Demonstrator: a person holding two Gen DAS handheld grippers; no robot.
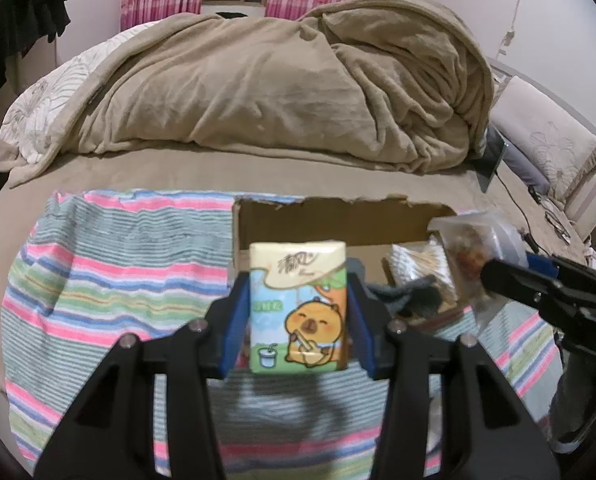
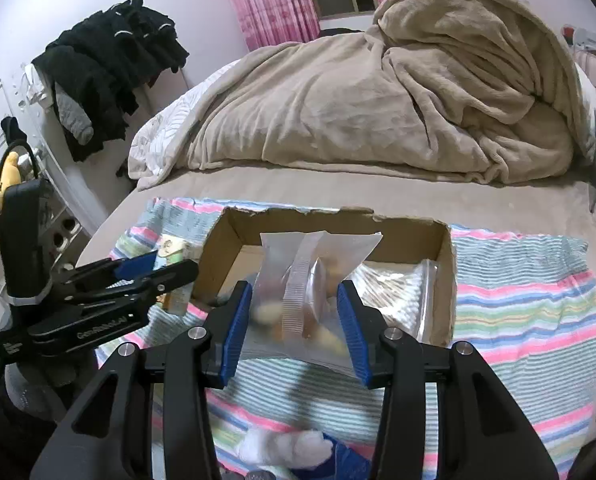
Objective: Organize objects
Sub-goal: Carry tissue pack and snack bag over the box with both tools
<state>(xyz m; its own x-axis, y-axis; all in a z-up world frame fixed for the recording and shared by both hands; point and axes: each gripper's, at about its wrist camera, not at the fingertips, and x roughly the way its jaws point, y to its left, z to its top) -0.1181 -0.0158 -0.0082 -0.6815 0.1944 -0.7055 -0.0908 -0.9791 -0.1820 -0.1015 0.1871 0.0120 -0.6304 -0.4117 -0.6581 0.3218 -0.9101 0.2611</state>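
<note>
My left gripper (image 1: 297, 312) is shut on a tissue pack (image 1: 298, 304) with a cartoon capybara, held upright above the striped towel (image 1: 109, 280), just in front of the open cardboard box (image 1: 253, 236). My right gripper (image 2: 295, 320) is shut on a clear plastic snack bag (image 2: 310, 280), held over the front edge of the box (image 2: 444, 264). In the left wrist view the right gripper (image 1: 494, 276) and its bag (image 1: 474, 248) show at right. In the right wrist view the left gripper (image 2: 153, 270) shows at left. A clear packet of cotton swabs (image 2: 394, 292) lies in the box.
The box sits on the towel on a bed. A heaped tan blanket (image 1: 281, 84) fills the back of the bed. A white fluffy item (image 2: 281, 448) lies on the towel near me. Black clothes (image 2: 113, 64) hang at the left. A cable and glasses (image 1: 554, 220) lie at right.
</note>
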